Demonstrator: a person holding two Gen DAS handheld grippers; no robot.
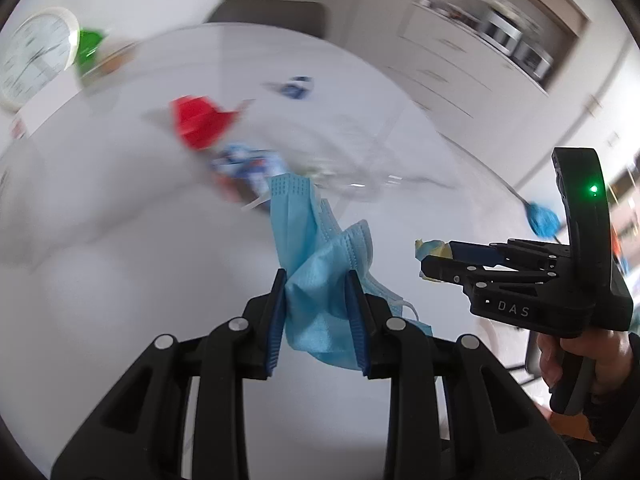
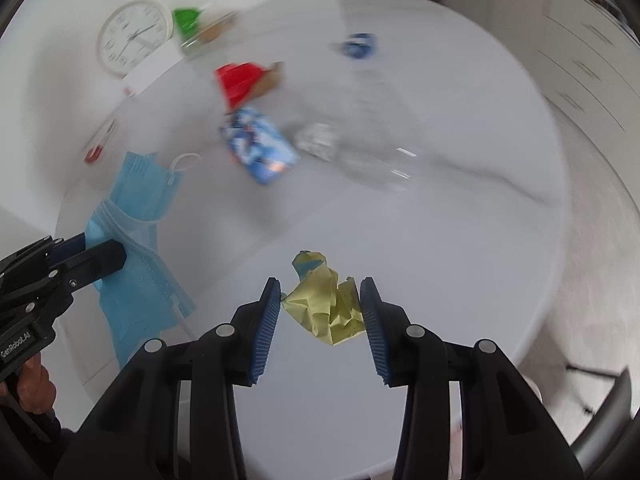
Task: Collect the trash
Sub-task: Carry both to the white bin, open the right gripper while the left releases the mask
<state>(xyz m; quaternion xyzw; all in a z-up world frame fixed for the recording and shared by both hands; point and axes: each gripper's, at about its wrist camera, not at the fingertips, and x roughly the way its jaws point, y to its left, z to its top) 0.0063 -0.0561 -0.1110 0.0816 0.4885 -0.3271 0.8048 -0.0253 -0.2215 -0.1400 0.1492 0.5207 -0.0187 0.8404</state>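
My left gripper (image 1: 318,282) is shut on a light blue face mask (image 1: 316,256) and holds it above the round white table (image 1: 120,280). The mask also shows in the right wrist view (image 2: 136,216), hanging from the left gripper (image 2: 120,254). My right gripper (image 2: 320,294) is shut on a crumpled yellow paper (image 2: 326,300), held over the table (image 2: 460,260). In the left wrist view the right gripper (image 1: 422,262) holds the paper (image 1: 430,247) at its tips.
On the table lie a red wrapper (image 2: 238,80), a blue-white packet (image 2: 260,144), crumpled foil (image 2: 318,140), clear plastic (image 2: 380,160) and a small blue scrap (image 2: 358,46). A white clock (image 2: 134,36) and a green thing (image 2: 186,20) stand at the far left edge.
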